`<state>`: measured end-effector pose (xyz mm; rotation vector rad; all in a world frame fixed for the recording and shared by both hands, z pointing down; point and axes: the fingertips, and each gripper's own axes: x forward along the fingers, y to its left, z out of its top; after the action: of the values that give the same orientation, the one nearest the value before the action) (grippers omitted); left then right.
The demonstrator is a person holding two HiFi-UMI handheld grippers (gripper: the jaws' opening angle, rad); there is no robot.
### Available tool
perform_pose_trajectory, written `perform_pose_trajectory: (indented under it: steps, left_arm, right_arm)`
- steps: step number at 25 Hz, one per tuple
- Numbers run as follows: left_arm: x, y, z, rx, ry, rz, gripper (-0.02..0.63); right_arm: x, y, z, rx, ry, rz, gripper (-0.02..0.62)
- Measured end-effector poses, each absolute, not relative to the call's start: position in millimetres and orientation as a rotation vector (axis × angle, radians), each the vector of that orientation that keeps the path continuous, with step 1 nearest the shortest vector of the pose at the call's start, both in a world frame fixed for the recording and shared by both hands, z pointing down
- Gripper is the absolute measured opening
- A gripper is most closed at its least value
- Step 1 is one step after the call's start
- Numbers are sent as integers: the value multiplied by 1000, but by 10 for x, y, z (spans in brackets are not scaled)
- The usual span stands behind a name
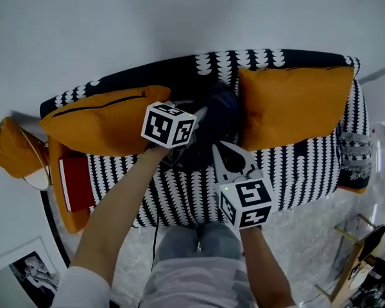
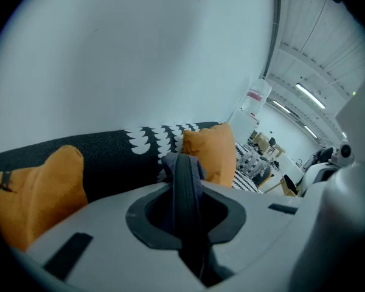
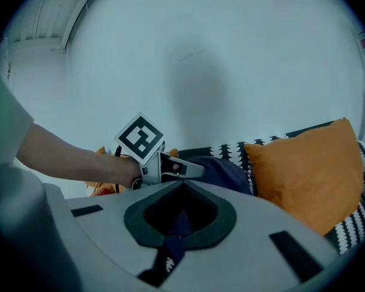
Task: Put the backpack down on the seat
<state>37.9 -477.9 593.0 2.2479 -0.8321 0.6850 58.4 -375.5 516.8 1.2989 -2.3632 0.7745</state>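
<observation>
Reaching forward, left gripper [image 1: 200, 115] and right gripper [image 1: 219, 151] seemingly pinch backpack [image 1: 222, 106] straps.

One sofa [image 1: 179, 201], two orange cushions [image 1: 102, 122] [image 1: 295, 104] on it, one backpack [image 1: 219, 115], one red book [image 1: 77, 183].

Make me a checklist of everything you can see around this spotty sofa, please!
Surface: sofa seat, black-and-white pattern.
Job's things: dark backpack between the left cushion and the right cushion, both orange.
Clutter: red book by the sofa's left end.
Grippers: left gripper shut on a backpack strap; right gripper shut on a dark blue strap.
Cables: thin dark cable hanging in front of the sofa.
Surroundings: white wall; framed picture on the floor.
</observation>
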Motion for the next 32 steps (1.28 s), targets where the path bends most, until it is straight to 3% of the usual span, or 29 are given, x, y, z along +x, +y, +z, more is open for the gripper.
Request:
perform_pose_trajectory:
  steps: [10,21,32]
  left_arm:
    - [163,-4920,6025,2161,-1020,767,49]
    - [45,-5083,5865,2192,-1234,820,171]
    - [-39,-5010,5659,2204,-1287,785,189]
  right_arm:
    - [529,-3745,5178,1281,-2368,781,3]
    - [557,-3728,5224,1277,-2358,805,3]
    - [524,-3753,5173,1291,-2370,813,3]
